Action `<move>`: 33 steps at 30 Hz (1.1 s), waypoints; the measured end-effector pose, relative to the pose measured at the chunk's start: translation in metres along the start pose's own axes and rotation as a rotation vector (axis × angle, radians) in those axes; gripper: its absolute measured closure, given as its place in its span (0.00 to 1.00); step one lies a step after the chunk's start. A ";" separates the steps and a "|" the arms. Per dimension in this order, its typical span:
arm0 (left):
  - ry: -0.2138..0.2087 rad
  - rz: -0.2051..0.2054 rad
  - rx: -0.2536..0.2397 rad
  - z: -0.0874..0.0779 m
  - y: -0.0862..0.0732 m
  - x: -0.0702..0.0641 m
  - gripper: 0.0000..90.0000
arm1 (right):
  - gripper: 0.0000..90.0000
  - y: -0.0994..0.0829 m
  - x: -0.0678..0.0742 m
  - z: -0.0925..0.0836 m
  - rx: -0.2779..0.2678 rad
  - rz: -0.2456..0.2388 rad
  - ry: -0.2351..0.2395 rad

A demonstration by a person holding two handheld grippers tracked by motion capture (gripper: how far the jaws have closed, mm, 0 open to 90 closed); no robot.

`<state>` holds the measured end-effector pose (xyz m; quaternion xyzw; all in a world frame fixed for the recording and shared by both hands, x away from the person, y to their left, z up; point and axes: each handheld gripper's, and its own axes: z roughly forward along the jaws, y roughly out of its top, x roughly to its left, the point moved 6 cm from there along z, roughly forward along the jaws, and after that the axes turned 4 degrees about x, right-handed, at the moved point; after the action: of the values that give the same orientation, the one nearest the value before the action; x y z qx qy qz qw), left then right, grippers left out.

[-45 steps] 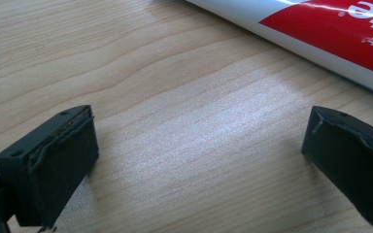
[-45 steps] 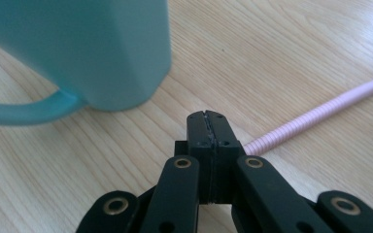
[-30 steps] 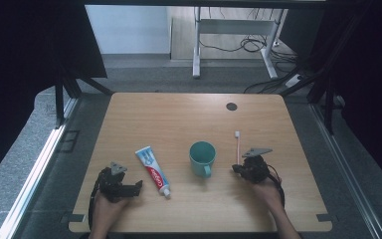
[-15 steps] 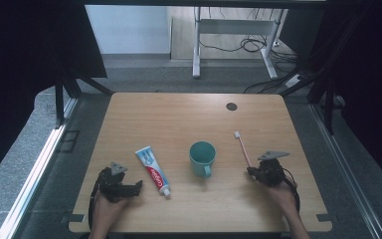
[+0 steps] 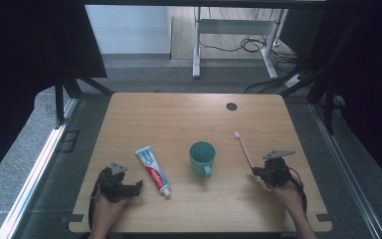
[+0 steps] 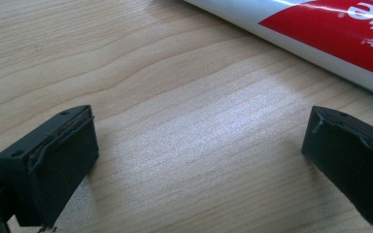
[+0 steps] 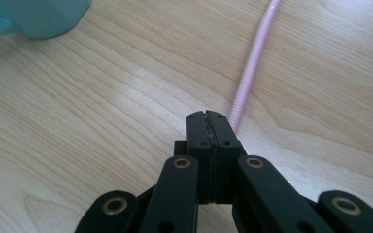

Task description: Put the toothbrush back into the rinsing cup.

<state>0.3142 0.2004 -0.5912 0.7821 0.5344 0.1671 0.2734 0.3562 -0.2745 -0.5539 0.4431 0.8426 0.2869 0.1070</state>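
Observation:
A pink toothbrush (image 5: 243, 152) lies slanted on the wooden table (image 5: 179, 119), right of a teal mug (image 5: 202, 157). My right gripper (image 5: 254, 172) sits at the handle's near end with its jaws shut. In the right gripper view the pads (image 7: 196, 131) press flat together. The toothbrush (image 7: 252, 63) runs out of sight behind the right pad, and I cannot tell if it touches. The mug (image 7: 34, 17) is at the upper left there. My left gripper (image 5: 139, 185) rests open just left of a red, white and blue toothpaste tube (image 5: 153, 172). Bare wood lies between its jaws (image 6: 199, 160), and the tube (image 6: 330, 34) is beyond them.
A small dark round hole (image 5: 231, 106) sits near the table's far edge. Grey floor surrounds the table, with a metal rail (image 5: 35, 169) along the left side. A white desk frame (image 5: 229, 35) with cables stands beyond the far edge.
My right gripper has moved to the right and slightly toward me. The toothbrush's handle end has swung right with it while the brush head stayed put. The left gripper has not moved.

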 end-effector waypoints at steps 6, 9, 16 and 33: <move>0.000 0.000 0.000 0.000 0.000 0.000 0.00 | 0.97 0.000 -0.008 -0.003 0.055 0.026 -0.002; 0.000 0.001 0.001 0.000 0.000 0.000 0.00 | 0.95 0.001 -0.010 0.000 0.095 0.026 0.003; 0.000 0.001 0.001 0.000 0.000 0.000 0.00 | 0.88 0.012 -0.009 0.005 0.176 0.029 -0.005; -0.001 0.000 0.001 0.000 0.000 0.000 0.00 | 0.71 0.045 -0.022 0.022 0.369 0.089 -0.047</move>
<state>0.3141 0.2005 -0.5912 0.7824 0.5343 0.1666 0.2731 0.4091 -0.2634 -0.5475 0.4985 0.8578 0.1217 0.0307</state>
